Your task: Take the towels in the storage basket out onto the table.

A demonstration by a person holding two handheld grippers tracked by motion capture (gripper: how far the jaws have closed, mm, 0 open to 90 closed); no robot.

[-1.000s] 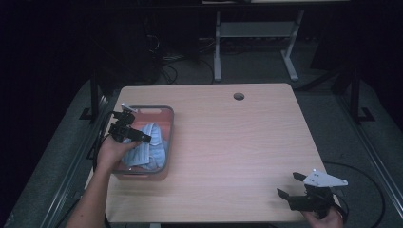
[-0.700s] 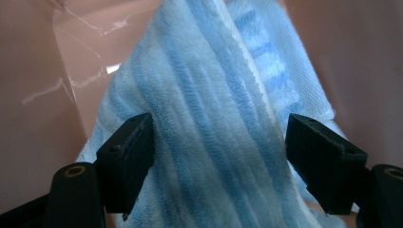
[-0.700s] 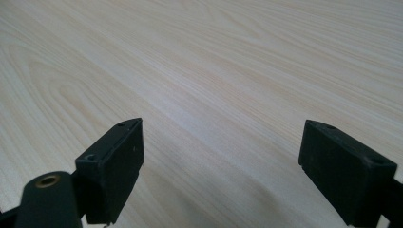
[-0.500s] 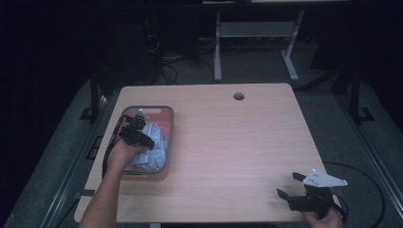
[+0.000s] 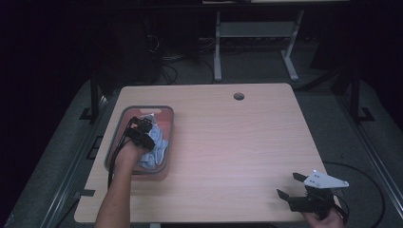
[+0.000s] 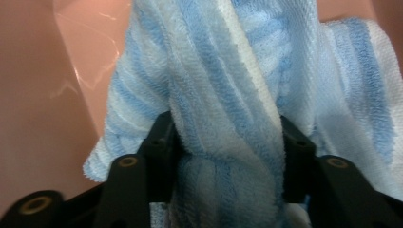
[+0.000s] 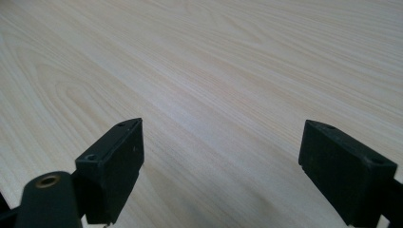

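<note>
Left claw (image 6: 227, 142): my jaws clenched a towel (image 6: 247, 85) fold inside the bin (image 5: 124, 114).
Right claw (image 7: 222, 166): released, above bare counter (image 7: 237, 57).

Overhead light brightens my surface (image 5: 228, 142) while surrounding floor sinks into darkness; glare streaks the pink tub (image 6: 57, 95), my fingers (image 7: 114, 161) blur softly.

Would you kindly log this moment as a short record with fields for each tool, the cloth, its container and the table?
left tool: inside the bin, jaws pinching a fold of the towel
right tool: jaws wide apart, nothing between them, at the table's near right corner
towel: blue and white striped terry, bunched
bin: pinkish tray with a grey rim, on the table's left side
table: light wood, round hole near the far edge
</note>
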